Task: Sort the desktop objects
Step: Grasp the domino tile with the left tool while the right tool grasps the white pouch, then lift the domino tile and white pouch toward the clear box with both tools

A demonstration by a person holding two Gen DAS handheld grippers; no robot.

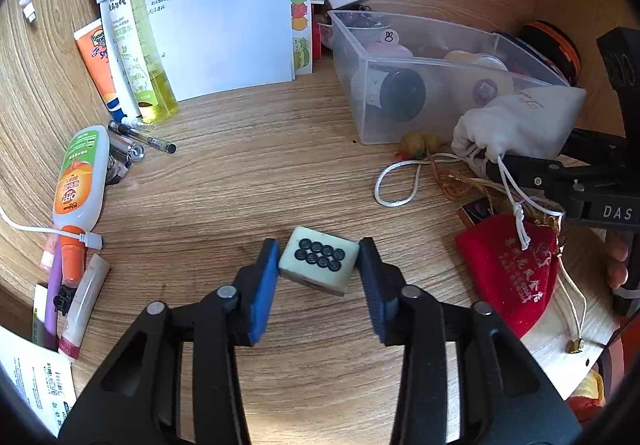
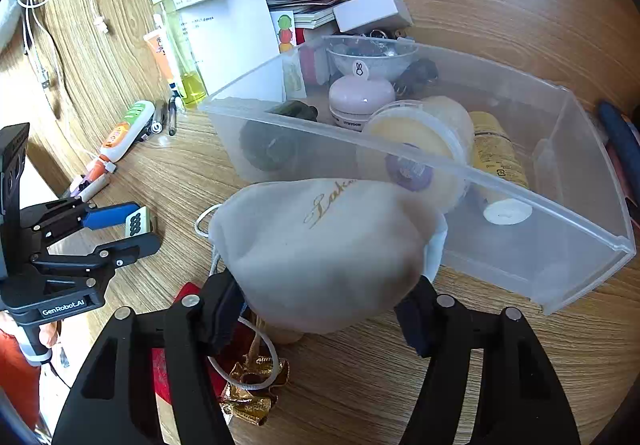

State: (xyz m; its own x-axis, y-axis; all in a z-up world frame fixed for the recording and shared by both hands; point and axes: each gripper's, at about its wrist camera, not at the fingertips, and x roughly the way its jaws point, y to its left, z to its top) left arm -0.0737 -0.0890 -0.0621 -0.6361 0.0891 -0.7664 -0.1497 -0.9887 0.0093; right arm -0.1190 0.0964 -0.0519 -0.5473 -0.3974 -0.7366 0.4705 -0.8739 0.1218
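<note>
A pale mahjong tile [image 1: 318, 260] with dark circles sits between the blue pads of my left gripper [image 1: 319, 269]; the pads touch or nearly touch its sides. The tile also shows in the right wrist view [image 2: 138, 222] between the left gripper's fingers [image 2: 120, 229]. My right gripper [image 2: 320, 309] holds a white drawstring pouch [image 2: 320, 245] just in front of the clear plastic bin [image 2: 520, 265]. In the left wrist view the pouch [image 1: 520, 117] hangs from the right gripper [image 1: 496, 169] beside the bin [image 1: 360, 85].
A red velvet pouch [image 1: 508, 269] and gold trinkets [image 2: 252, 393] lie under the right gripper. The bin holds jars and bottles. A yellow spray bottle [image 1: 136, 45], orange tube [image 1: 96, 57], OFF bottle [image 1: 80, 181], pens [image 1: 144, 137] and papers [image 1: 224, 25] lie at left.
</note>
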